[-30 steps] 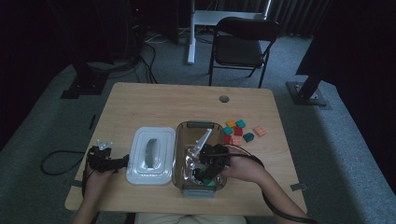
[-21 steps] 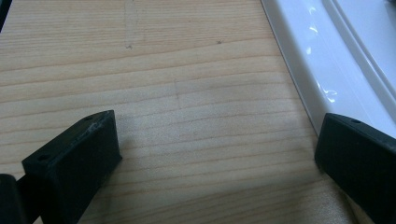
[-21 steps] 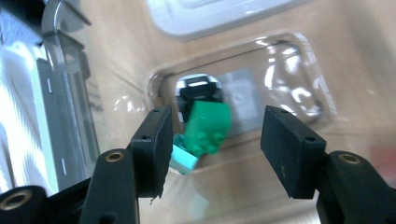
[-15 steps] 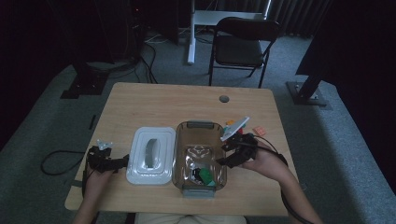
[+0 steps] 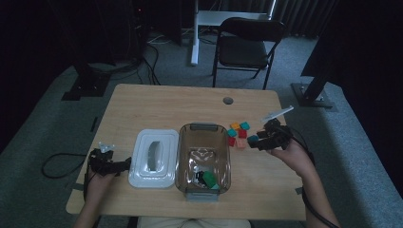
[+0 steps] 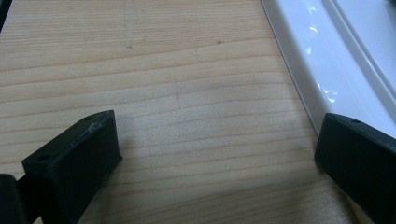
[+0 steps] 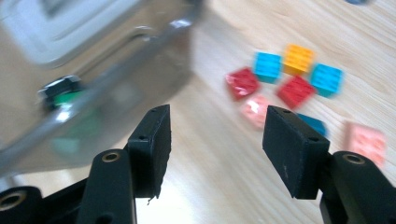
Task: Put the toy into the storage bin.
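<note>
Near the bottom centre of the high view, the clear container [image 5: 203, 159] holds a green brick [image 5: 209, 179] and perhaps one more, so most of the loading looks undone. Just right of it, mid-frame, about eight loose bricks [image 5: 239, 134] wait: in the right gripper view, three blue, two red, two pink, one orange. The right gripper [image 5: 260, 141] hovers beside them, its jaws just widened, nothing between them. The left gripper [image 5: 124, 164] rests spread and empty beside the single white lid [image 5: 153, 159].

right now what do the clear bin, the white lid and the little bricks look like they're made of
Clear bin: see-through smoky plastic, glossy, with glints on its floor. White lid: smooth shiny plastic, bright highlights in the left gripper view. Bricks: probably hard moulded plastic, solid colours, studded tops.
</note>
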